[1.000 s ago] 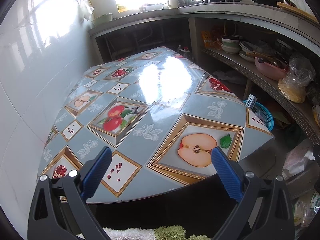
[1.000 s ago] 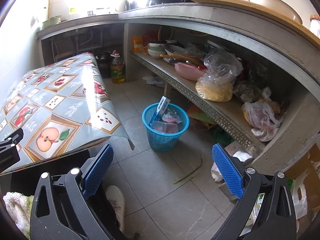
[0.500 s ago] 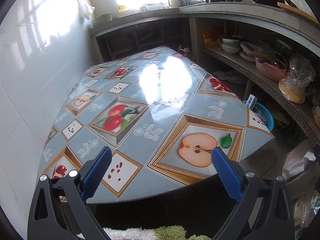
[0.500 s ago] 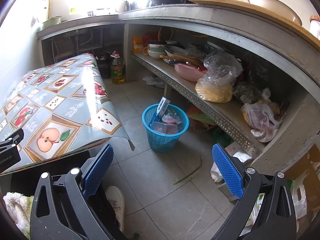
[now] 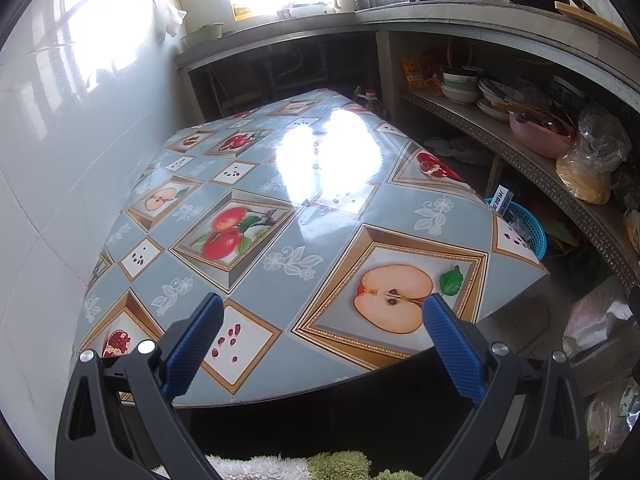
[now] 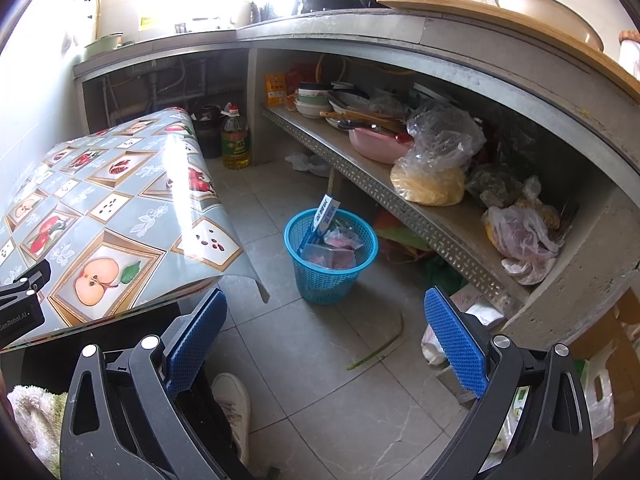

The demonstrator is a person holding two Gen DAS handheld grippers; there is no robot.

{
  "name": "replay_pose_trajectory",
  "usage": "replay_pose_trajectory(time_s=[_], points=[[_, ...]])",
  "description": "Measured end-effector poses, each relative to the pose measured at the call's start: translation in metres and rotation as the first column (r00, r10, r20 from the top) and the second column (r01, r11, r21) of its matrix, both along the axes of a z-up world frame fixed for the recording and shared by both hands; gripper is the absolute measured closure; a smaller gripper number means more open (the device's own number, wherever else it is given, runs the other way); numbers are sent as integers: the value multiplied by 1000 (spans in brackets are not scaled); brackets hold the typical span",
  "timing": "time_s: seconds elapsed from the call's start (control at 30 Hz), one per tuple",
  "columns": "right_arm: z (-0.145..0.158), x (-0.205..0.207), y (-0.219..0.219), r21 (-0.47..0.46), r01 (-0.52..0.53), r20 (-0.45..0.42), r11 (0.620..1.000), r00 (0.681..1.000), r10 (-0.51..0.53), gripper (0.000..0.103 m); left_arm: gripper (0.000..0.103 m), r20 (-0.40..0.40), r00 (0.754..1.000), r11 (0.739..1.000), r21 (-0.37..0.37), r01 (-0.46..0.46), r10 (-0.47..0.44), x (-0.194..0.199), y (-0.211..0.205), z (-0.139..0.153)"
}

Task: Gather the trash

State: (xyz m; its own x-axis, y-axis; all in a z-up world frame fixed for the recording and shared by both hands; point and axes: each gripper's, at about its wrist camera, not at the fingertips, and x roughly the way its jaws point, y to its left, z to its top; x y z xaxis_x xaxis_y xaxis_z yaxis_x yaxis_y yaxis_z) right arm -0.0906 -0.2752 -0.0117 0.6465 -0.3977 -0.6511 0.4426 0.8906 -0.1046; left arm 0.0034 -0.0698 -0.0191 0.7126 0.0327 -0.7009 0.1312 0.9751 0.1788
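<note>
Left black-and-blue tongs spread wide, empty, above fruit-patterned glossy surface. Right tongs likewise spread, empty, over grey tiled floor. Round blue plastic mesh basket with wrappers on floor, between surface and metal shelf.

"genrobot.ai" on left gripper; other labels unreadable
</note>
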Motion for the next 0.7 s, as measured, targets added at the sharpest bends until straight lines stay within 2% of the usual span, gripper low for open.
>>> replay_pose_trajectory(time_s=[0.7], points=[[1, 3, -1, -10, -5, -2, 1000, 1000, 5, 8, 6, -1, 1000, 1000, -2, -3, 3, 1, -1, 1]])
